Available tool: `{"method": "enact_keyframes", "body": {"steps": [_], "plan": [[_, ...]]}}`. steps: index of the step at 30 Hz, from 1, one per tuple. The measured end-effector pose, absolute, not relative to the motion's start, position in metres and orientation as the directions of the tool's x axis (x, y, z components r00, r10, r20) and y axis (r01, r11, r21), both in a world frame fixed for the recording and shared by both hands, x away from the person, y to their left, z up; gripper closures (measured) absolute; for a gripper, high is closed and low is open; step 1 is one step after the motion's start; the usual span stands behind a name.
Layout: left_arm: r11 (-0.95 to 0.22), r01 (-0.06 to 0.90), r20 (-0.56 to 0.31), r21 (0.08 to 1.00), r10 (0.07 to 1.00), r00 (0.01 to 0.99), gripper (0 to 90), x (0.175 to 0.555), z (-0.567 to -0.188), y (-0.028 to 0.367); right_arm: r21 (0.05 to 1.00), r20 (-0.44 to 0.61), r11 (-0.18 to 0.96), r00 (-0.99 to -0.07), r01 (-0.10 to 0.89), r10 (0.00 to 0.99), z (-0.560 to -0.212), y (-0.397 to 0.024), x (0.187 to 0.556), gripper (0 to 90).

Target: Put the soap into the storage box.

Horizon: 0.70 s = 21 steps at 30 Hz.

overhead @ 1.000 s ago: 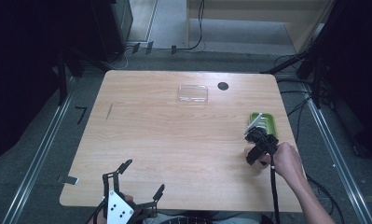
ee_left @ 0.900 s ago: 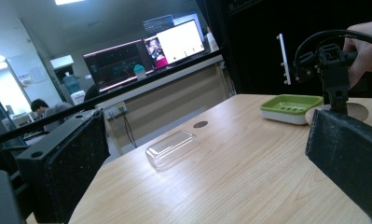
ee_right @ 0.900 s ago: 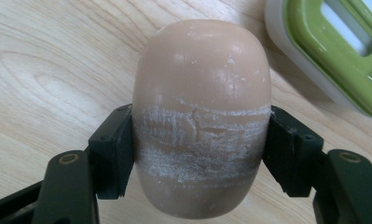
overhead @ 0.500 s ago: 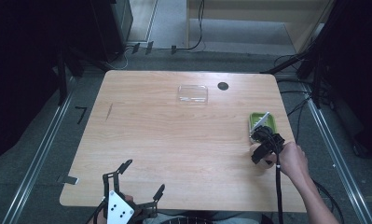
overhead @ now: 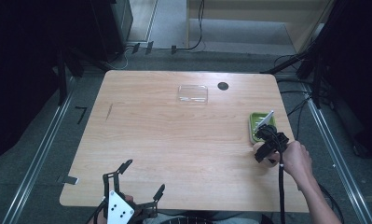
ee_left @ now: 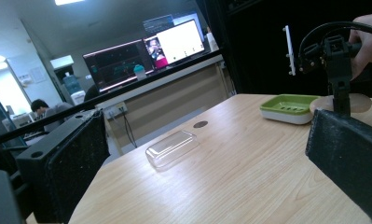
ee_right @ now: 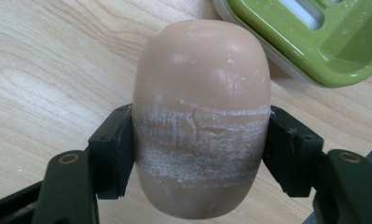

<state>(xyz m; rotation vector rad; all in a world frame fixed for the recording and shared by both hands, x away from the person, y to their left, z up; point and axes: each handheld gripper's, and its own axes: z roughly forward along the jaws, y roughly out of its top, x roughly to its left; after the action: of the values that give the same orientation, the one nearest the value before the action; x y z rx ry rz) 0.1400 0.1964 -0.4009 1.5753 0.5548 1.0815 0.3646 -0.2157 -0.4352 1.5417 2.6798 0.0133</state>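
— One bar of soap (ee_right: 200,116) is clamped at its waist by the right tongs (overhead: 267,148), on the bench (overhead: 174,140) just beside the green soap dish (overhead: 257,126). The grasping step is judged done.

— And next?

— A lift and a short carry over the dish rim are called for. The soap is seen as a peach oval, scuffed white (around the grip). The left tongs (overhead: 139,179) are held apart, well away.

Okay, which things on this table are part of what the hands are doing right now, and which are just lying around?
In the job:
- bar of soap, clamped in the right claw
- green soap dish, right beside it

Lying about:
- clear plastic lid, far side of the table
- left claw, open, idle at the near edge
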Motion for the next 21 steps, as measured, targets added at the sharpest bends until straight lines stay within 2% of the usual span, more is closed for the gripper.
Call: {"method": "enact_keyframes", "body": {"steps": [21], "plan": [[-0.301, -0.186, 0.353, 0.936, 0.806, 0.475, 0.0, 0.140, -0.401, 0.196, 0.051, -0.024, 0.455, -0.455, 0.889, 0.890, -0.430, -0.226, 0.368, 33.3]]}}
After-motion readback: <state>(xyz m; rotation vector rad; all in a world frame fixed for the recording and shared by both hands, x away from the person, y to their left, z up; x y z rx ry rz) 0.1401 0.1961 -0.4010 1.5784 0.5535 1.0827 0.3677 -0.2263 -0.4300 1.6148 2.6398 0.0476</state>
